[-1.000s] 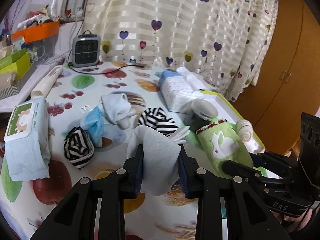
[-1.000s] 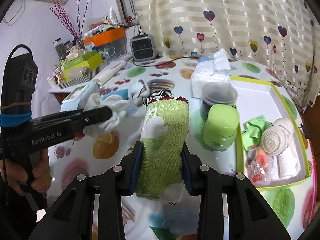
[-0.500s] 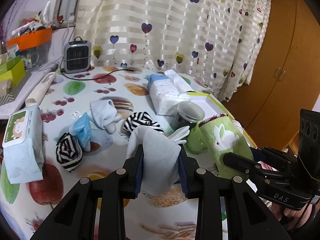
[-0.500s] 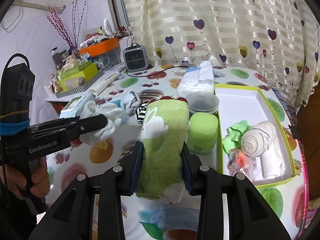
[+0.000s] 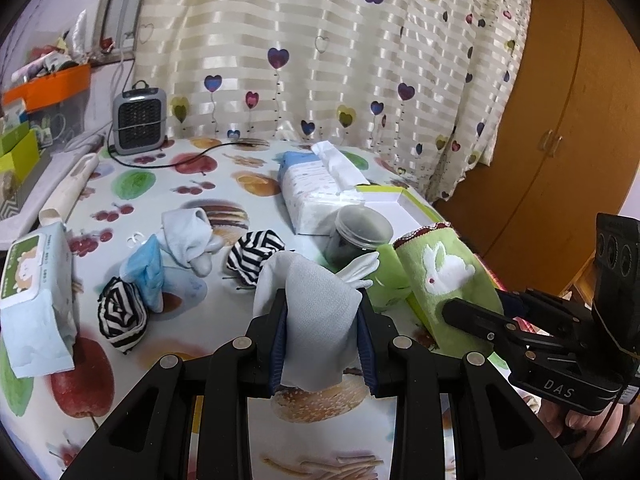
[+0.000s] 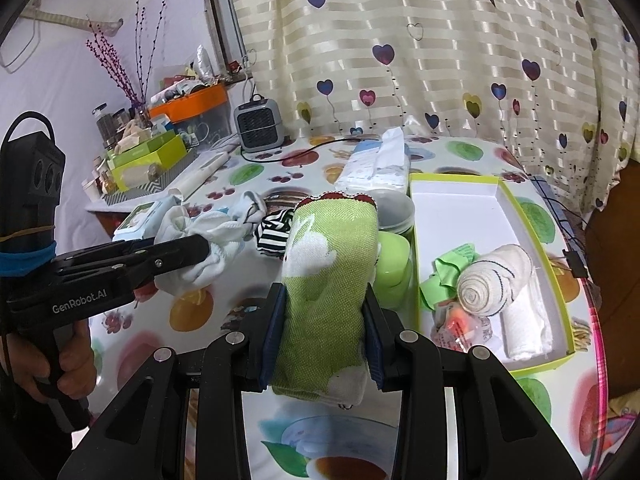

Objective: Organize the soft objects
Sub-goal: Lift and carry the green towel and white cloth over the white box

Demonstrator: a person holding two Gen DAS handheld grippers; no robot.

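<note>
My left gripper [image 5: 322, 322] is shut on a pale grey-white sock [image 5: 316, 308], held above the fruit-print tablecloth; it also shows in the right wrist view [image 6: 200, 258]. My right gripper [image 6: 324, 324] is shut on a green sock with a white rabbit [image 6: 326, 276], seen in the left wrist view [image 5: 444, 280] too. Two black-and-white striped socks [image 5: 122, 316] [image 5: 256, 254], a white sock [image 5: 188, 234] and a blue cloth [image 5: 146, 270] lie on the table. The lime-edged white box [image 6: 536, 232] holds a rolled white sock [image 6: 494, 280] and green cloth [image 6: 450, 272].
A tissue pack [image 5: 320, 190], a lidded jar [image 5: 358, 232] and a green jar [image 6: 392, 268] stand beside the box. A wet-wipes pack [image 5: 34, 292] lies at the left. A small grey heater [image 5: 138, 122] with its cord stands at the back by the curtain.
Both grippers have lifted and pulled back from the table, each keeping its sock. The objects on the table have not moved.
</note>
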